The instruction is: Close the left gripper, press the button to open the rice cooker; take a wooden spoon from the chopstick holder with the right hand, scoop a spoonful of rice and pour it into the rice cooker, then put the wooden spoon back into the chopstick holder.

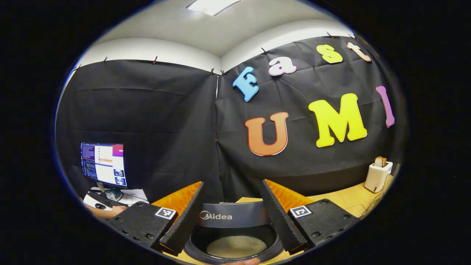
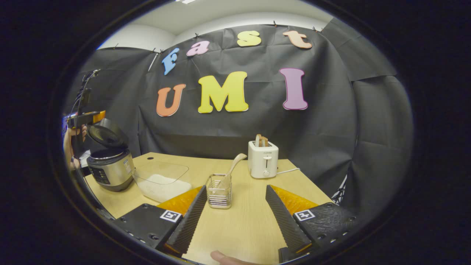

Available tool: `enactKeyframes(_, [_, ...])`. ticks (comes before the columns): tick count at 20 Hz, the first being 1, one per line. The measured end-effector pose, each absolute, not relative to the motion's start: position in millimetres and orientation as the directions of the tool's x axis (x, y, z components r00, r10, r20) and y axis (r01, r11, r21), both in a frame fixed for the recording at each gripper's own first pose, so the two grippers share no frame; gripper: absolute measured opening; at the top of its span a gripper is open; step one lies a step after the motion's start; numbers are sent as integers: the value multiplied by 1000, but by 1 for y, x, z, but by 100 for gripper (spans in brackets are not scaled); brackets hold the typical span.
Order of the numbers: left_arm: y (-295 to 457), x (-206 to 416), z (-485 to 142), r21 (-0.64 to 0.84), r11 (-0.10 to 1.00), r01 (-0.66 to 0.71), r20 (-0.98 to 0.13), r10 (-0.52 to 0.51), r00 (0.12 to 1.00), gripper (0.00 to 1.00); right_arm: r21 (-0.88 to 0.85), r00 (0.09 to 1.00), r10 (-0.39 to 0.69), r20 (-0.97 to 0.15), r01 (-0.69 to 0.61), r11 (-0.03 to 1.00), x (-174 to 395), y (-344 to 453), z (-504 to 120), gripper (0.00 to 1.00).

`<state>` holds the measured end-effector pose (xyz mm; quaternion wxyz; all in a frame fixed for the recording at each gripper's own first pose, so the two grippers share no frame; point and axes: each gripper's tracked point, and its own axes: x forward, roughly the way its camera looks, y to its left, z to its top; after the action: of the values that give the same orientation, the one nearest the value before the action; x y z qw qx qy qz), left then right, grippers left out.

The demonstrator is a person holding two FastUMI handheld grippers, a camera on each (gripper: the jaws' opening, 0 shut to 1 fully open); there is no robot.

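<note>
Hovering with fingers spread, the left gripper (image 1: 232,224) looks into the open silver rice cooker (image 2: 110,167). The right gripper (image 2: 235,221), fingers apart, faces the pale wooden spoon (image 2: 231,170) in the wire chopstick holder (image 2: 218,191) at 12 o'clock; bare wooden table (image 2: 243,228) lies between.

Recording booth, black cloth wall (image 2: 331,121), wooden table (image 2: 243,221), monitor (image 1: 103,164)
</note>
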<state>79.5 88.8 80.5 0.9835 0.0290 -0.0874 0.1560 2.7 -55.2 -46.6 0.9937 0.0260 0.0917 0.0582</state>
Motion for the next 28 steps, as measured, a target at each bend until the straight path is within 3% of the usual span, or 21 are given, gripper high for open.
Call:
enactKeyframes(1, [87, 76, 73, 31, 951, -306, 175, 297, 939, 96, 62, 975, 124, -182, -114, 992, 3, -53, -47, 95])
enactKeyframes(2, [86, 72, 66, 36, 953, -300, 166, 290, 942, 96, 60, 975, 125, -185, -116, 991, 3, -53, -47, 92])
enactKeyframes(4, [81, 65, 50, 31, 957, -288, 147, 280, 949, 96, 55, 973, 128, -192, -120, 991, 4, -50, -50, 95])
enactKeyframes(8, [75, 54, 19, 25, 963, -268, 103, 264, 959, 96, 48, 971, 132, -199, -125, 991, 3, -47, -53, 92])
enactKeyframes(9, [75, 52, 10, 20, 965, -263, 86, 260, 962, 96, 47, 970, 133, -202, -126, 991, 2, -45, -54, 95])
enactKeyframes(10, [74, 50, 3, 12, 966, -259, 73, 257, 964, 96, 45, 969, 136, -205, -129, 991, 2, -43, -55, 92])
enactKeyframes(14, [69, 45, -23, 3, 968, -250, 23, 250, 968, 96, 30, 968, 140, -208, -137, 990, 1, -39, -58, 95])
enactKeyframes(15, [68, 45, -31, -2, 969, -248, 10, 248, 969, 96, 28, 968, 140, -209, -138, 990, 0, -39, -59, 92])
enactKeyframes(16, [68, 43, -38, -7, 968, -249, -7, 249, 968, 96, 26, 967, 141, -211, -139, 990, 0, -38, -60, 95])
enactKeyframes(17, [67, 43, -31, -1, 968, -250, 34, 249, 968, 96, 24, 967, 141, -213, -139, 990, 1, -38, -61, 95])
enactKeyframes(25, [66, 41, -42, 1, 964, -267, 56, 267, 962, 96, 13, 965, 150, -217, -150, 989, 0, -30, -62, 92])
enactKeyframes(26, [66, 40, -42, -1, 963, -269, 58, 269, 961, 95, 12, 965, 152, -215, -153, 988, -2, -29, -61, 95])
enactKeyframes(27, [65, 40, -42, -10, 963, -268, 49, 269, 962, 95, 12, 965, 153, -215, -153, 988, -2, -29, -62, 92])
enactKeyframes(28, [66, 40, -43, -14, 964, -267, 45, 268, 962, 93, 12, 964, 153, -217, -154, 988, -3, -28, -63, 95])
